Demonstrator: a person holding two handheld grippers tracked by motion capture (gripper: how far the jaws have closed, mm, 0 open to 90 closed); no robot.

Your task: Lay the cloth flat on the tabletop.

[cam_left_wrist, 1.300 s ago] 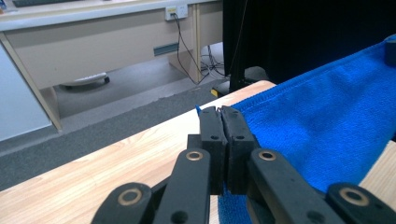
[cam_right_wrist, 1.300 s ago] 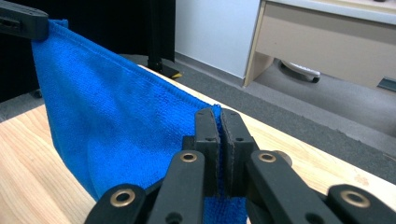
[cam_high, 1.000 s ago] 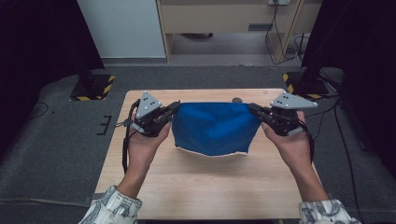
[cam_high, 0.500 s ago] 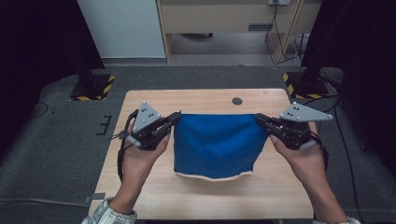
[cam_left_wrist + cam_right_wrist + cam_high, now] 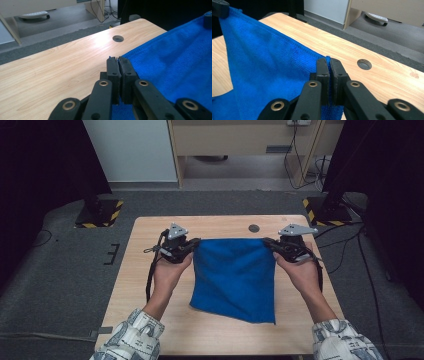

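Note:
A blue cloth [image 5: 234,277] is stretched between my two grippers over the wooden table [image 5: 150,250], its top edge taut and its lower part lying on the wood toward the person. My left gripper [image 5: 196,242] is shut on the cloth's top left corner. In the left gripper view the left gripper [image 5: 118,59] pinches the hem, and the blue cloth [image 5: 175,62] spreads to the right. My right gripper [image 5: 267,242] is shut on the top right corner. The right gripper [image 5: 328,60] clamps the hem in its own view, with the blue cloth [image 5: 262,65] running left.
A round cable hole [image 5: 254,228] sits in the table behind the cloth, also seen as a hole [image 5: 118,38] and a hole [image 5: 364,64]. Yellow-black striped stand bases [image 5: 100,212] flank the table on grey carpet. Cables trail at the right.
Both grippers have come down toward the table with the cloth stretched between them. The cloth's lower part now lies spread on the wood nearer the person.

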